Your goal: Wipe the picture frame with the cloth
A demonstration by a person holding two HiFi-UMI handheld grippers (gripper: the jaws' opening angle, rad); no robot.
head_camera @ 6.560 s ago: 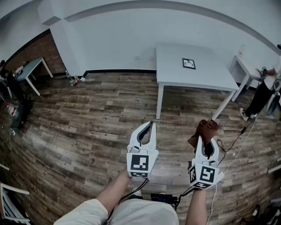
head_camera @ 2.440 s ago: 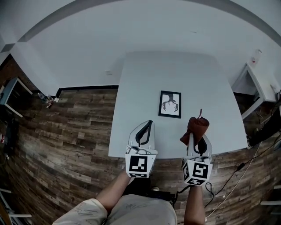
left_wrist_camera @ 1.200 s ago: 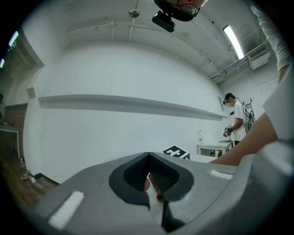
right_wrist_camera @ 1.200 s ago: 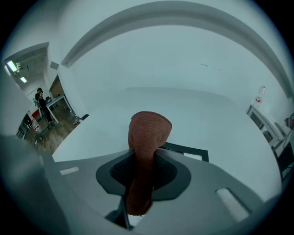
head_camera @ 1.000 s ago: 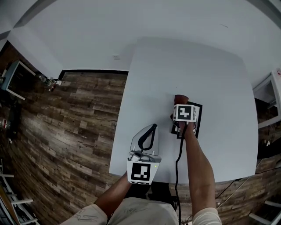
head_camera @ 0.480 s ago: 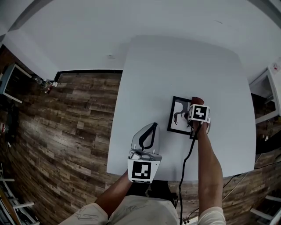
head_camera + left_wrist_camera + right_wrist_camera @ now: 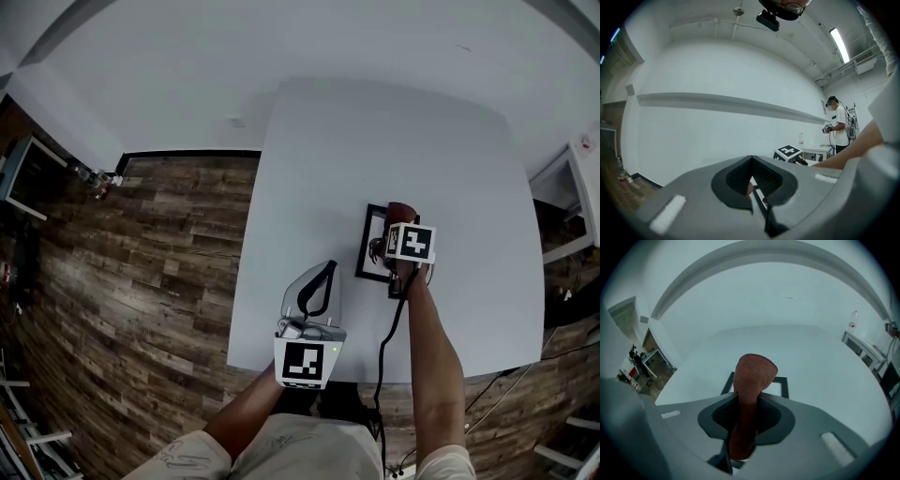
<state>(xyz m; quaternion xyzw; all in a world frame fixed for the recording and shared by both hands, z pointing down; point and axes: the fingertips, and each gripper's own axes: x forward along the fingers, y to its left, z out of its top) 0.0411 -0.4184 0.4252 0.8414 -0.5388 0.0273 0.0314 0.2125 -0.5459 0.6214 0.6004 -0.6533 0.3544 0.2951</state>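
One arm (image 7: 427, 330) outstretched: right gripper (image 7: 750, 400) over picture frame (image 7: 367, 242), fingers pinching cloth (image 7: 753, 375); left gripper (image 7: 325, 272) fingers together.

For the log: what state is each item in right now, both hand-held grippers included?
right hand-held gripper: shut on the cloth
left hand-held gripper: shut, empty, apart from the picture frame
cloth: bunched, its free end over the picture frame
picture frame: lying flat on the table, partly hidden by the right hand-held gripper
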